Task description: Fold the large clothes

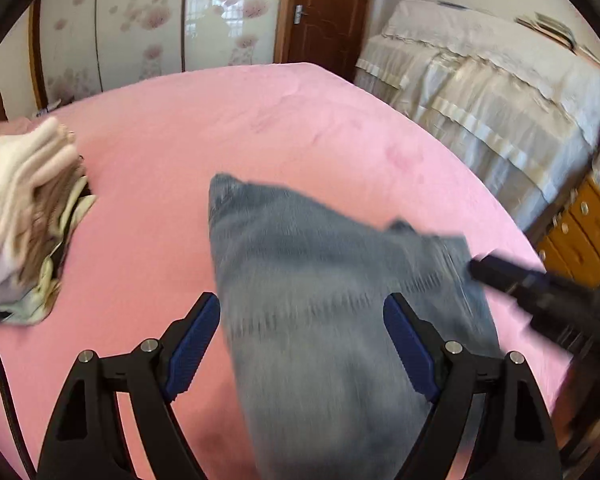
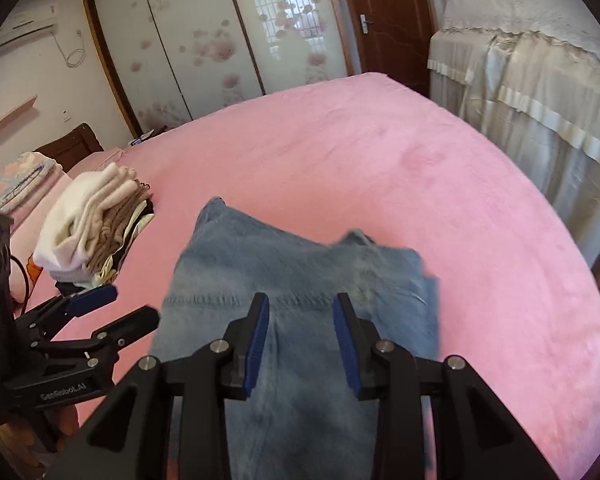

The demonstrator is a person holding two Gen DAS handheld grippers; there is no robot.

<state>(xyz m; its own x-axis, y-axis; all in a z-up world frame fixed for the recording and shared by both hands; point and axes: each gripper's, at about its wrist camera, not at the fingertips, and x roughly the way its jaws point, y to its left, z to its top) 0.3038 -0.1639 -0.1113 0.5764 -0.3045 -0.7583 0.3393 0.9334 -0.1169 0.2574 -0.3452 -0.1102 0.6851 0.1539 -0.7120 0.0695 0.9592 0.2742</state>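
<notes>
- A pink bed sheet (image 2: 379, 168) covers the bed; a stack of folded clothes (image 2: 96, 224) sits at its left side.
- Blue jeans (image 2: 300, 280) lie on the sheet, motion-blurred, near end cut off.
- Left gripper (image 1: 301, 332): jaws wide apart, touching nothing.
- Right gripper (image 2: 301, 320): jaws partly apart above the denim; contact unclear.

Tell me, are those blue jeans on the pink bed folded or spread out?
Folded, at least partly: the jeans lie as a compact doubled block on the pink bed, no legs stretched out. Blur hides how neatly.
</notes>
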